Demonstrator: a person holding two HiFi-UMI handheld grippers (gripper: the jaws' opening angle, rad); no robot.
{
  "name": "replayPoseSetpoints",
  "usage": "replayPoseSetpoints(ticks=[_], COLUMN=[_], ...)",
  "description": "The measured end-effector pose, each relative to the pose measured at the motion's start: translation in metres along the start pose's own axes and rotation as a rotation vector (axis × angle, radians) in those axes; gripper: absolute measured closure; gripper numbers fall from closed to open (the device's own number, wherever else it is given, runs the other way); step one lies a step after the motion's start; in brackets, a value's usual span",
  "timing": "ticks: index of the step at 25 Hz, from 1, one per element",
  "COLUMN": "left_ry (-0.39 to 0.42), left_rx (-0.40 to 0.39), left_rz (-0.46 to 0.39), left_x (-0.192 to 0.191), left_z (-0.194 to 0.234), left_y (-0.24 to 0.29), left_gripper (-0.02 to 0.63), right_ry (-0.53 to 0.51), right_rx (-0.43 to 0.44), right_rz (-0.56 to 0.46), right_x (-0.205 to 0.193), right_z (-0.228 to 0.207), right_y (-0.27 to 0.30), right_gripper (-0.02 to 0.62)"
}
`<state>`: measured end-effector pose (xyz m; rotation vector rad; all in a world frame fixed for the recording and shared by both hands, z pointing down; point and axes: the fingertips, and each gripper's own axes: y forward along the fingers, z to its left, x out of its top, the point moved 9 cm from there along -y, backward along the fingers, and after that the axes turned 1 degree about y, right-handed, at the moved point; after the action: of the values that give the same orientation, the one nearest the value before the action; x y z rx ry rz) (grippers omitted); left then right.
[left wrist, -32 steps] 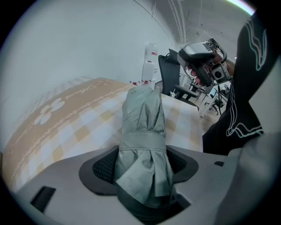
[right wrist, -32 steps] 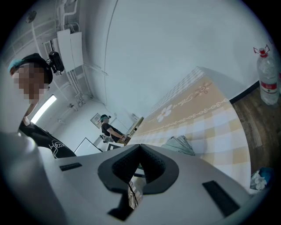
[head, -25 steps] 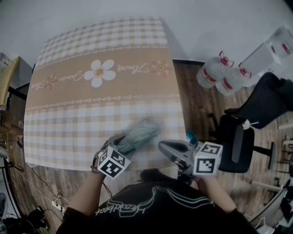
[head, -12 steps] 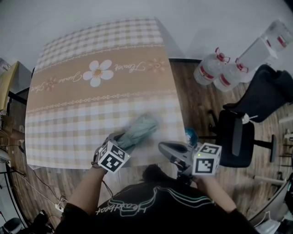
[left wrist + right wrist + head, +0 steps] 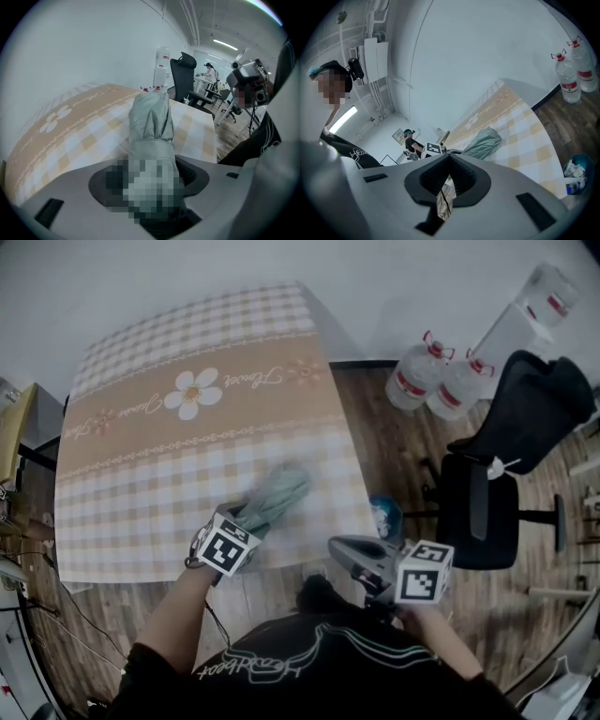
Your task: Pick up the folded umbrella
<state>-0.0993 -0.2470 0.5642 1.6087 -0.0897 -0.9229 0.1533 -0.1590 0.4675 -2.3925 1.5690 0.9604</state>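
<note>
Right gripper, change: the grey right gripper (image 5: 345, 547) with its marker cube has been drawn back off the table's near right corner. It is now held over the wooden floor, jaws closed together.
Left gripper, change: the grey left gripper (image 5: 242, 521) has been kept in place, tilted down at the table. Its jaws are set wide and are closing. The umbrella's near end lies between them, with dark gaps on either side.
Umbrella, change: the folded grey-green fabric umbrella (image 5: 274, 498) has been left lying where it was. It rests near the front edge of the beige checked tablecloth with a daisy band (image 5: 141, 474).
Floor, change: a small teal bin (image 5: 382, 517), earlier partly covered by the right gripper, is now seen clear of it.
Farther off: a black office chair (image 5: 487, 512) and clear red-capped water bottles (image 5: 412, 381).
Hard to make out: the umbrella's near end is covered by a mosaic patch in the left gripper view. A thin crinkled pale strip (image 5: 443, 199) is seen in the recess behind the right jaws; what it is cannot be told.
</note>
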Motion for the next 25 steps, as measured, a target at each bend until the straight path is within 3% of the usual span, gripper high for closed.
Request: replayPoseSetpoints(ticks=[10, 21, 25], left_ry=[-0.194, -0.336, -0.366], left_rx=[-0.023, -0.102, -0.118], left_rz=[-0.007, -0.193, -0.276], left_x=[0.001, -0.005, 0.02], left_z=[-0.011, -0.048, -0.08], left_y=[-0.016, -0.077, -0.084], left_gripper=[0.357, 0.359, 0.359], right_ry=[0.012, -0.055, -0.105], right_rx=[-0.024, -0.015, 0.005], right_rz=[-0.076, -0.082, -0.088], right_x=[-0.016, -0.04, -0.03], right_z=[0.022, 0.07, 0.063], right_y=[-0.021, -0.025, -0.053], right_gripper=[0.584, 0.584, 0.584])
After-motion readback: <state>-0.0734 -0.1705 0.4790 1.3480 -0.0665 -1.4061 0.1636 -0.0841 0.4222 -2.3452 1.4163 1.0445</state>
